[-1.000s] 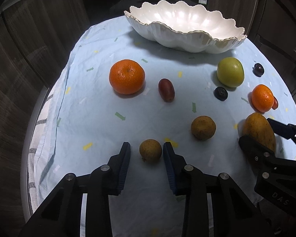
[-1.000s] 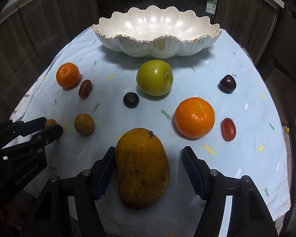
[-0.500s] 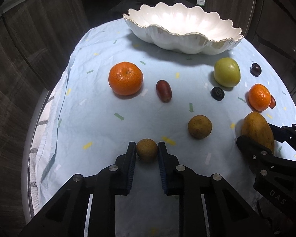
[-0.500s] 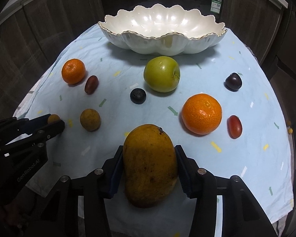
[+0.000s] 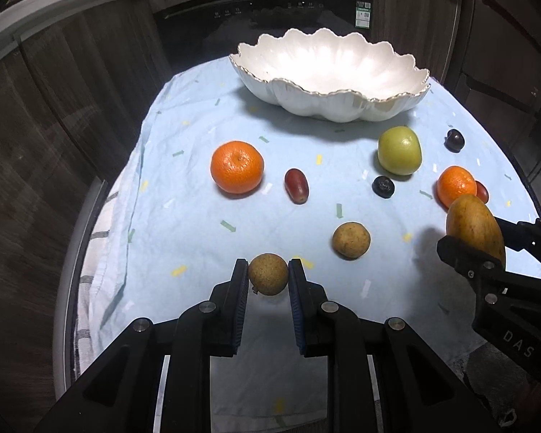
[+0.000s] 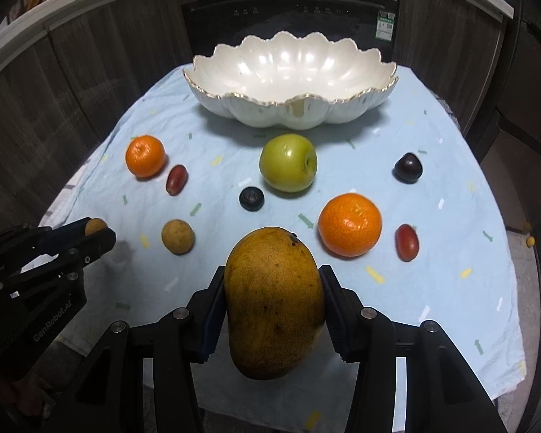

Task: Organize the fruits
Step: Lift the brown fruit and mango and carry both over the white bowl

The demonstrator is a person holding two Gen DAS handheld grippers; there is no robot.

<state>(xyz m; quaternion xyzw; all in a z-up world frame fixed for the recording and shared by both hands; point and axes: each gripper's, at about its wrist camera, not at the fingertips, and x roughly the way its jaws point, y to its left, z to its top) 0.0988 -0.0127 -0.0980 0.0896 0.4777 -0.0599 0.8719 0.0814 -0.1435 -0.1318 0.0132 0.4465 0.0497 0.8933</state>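
My left gripper [image 5: 267, 278] is shut on a small round brown fruit [image 5: 268, 273] and holds it above the blue cloth [image 5: 184, 195]. My right gripper [image 6: 272, 288] is shut on a big yellow mango [image 6: 274, 299], lifted off the cloth; the mango also shows in the left wrist view [image 5: 474, 229]. A white scalloped bowl [image 5: 281, 90] stands empty at the far side, also in the right wrist view [image 6: 267, 115]. On the cloth lie two oranges [image 6: 145, 156] [image 6: 350, 223], a green apple [image 6: 288, 162] and another brown fruit [image 6: 177, 236].
Small fruits lie scattered: two red grapes [image 6: 176, 179] [image 6: 407, 241], a dark berry [image 6: 251, 198] and a dark plum [image 6: 408, 167]. Dark cabinets and an oven front [image 6: 292, 11] stand behind the round table.
Both grippers closed on their fruit, the left on the small brown fruit and the right on the mango, and both have lifted them off the cloth.
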